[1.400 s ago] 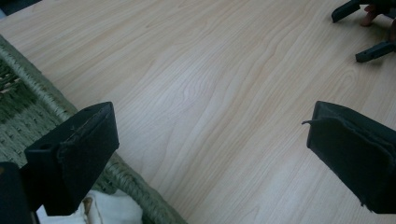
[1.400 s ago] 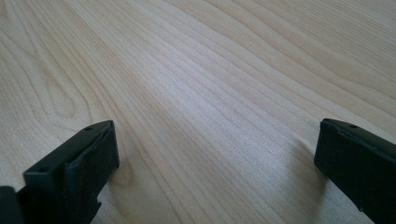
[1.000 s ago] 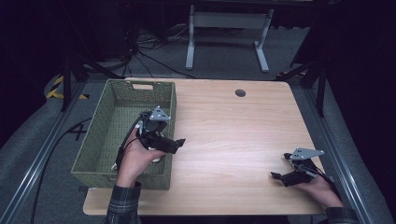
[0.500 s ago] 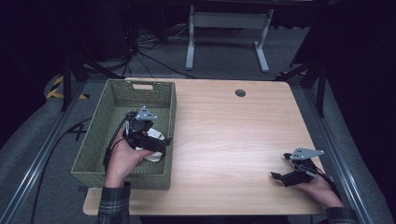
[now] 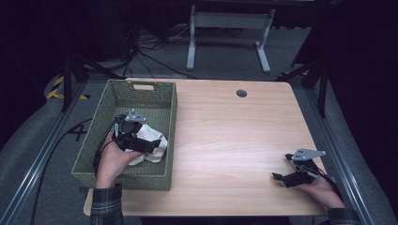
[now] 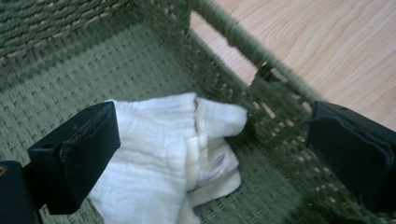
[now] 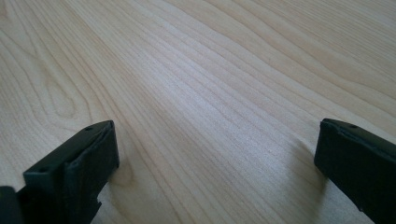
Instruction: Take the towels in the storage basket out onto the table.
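A crumpled white cloth [image 5: 151, 144] [image 6: 168, 154] lies inside the green woven basket [image 5: 119, 96] near its right wall. My left gripper [image 5: 152, 146] [image 6: 210, 154] hovers just over the cloth inside the basket, open, its jaws wide apart with the cloth lying between and below them. The basket's right wall [image 6: 243, 42] runs past the right jaw. My right gripper [image 5: 281, 178] [image 7: 215, 163] rests low over the bare wooden table [image 5: 234, 136] near its front right corner, open with nothing between its jaws.
A round cable hole [image 5: 241, 93] sits at the table's far edge. Beyond the table stands a grey metal frame [image 5: 225, 28] on the floor, with cables around it. Metal rails [image 5: 42, 154] run along the table's left and right sides.
My left gripper has moved left and down from over the basket's right rim into the basket, ending over the white cloth. The right gripper has stayed put.
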`<state>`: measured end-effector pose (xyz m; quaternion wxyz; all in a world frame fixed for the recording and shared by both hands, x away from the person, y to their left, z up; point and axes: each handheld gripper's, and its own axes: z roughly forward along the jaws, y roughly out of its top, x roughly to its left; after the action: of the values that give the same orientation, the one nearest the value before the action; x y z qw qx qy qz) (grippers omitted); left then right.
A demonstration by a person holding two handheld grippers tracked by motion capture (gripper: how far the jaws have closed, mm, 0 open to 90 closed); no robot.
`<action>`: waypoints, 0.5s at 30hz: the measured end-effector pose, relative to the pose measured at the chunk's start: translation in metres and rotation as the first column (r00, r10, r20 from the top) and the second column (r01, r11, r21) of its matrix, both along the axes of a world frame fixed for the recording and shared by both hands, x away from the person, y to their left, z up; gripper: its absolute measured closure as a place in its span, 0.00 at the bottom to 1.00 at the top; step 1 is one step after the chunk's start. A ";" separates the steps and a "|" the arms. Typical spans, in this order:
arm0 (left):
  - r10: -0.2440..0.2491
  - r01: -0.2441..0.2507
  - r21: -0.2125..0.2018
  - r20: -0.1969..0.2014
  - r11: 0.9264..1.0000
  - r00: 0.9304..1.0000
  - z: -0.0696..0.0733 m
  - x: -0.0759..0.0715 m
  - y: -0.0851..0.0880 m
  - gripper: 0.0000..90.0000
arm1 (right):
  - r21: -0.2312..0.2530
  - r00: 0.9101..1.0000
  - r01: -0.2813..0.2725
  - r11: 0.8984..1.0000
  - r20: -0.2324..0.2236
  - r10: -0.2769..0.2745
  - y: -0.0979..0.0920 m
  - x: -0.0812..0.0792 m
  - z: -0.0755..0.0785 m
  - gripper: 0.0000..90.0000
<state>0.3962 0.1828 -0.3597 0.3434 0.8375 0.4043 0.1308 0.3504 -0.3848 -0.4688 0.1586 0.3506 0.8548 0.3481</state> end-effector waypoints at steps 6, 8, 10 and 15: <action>0.021 -0.020 0.049 -0.012 0.999 1.000 -0.014 0.010 0.004 0.04 | 0.000 1.000 0.000 1.000 0.000 0.000 0.000 0.000 0.000 0.00; 0.022 -0.021 0.059 -0.017 0.998 1.000 -0.017 0.013 0.004 0.04 | 0.000 1.000 0.000 1.000 0.000 0.000 0.000 0.000 0.000 0.00; 0.026 -0.024 0.056 -0.029 0.998 0.999 -0.023 0.016 0.003 0.04 | 0.000 1.000 0.000 1.000 0.000 0.000 0.000 0.000 0.000 0.00; 0.036 -0.031 0.101 -0.046 0.994 0.998 -0.033 0.024 -0.002 0.04 | 0.000 1.000 0.000 1.000 0.000 0.000 0.000 0.000 0.000 0.00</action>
<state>0.4206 0.1811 -0.3925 0.2888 0.8497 0.4195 0.1366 0.3504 -0.3847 -0.4688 0.1586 0.3506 0.8548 0.3482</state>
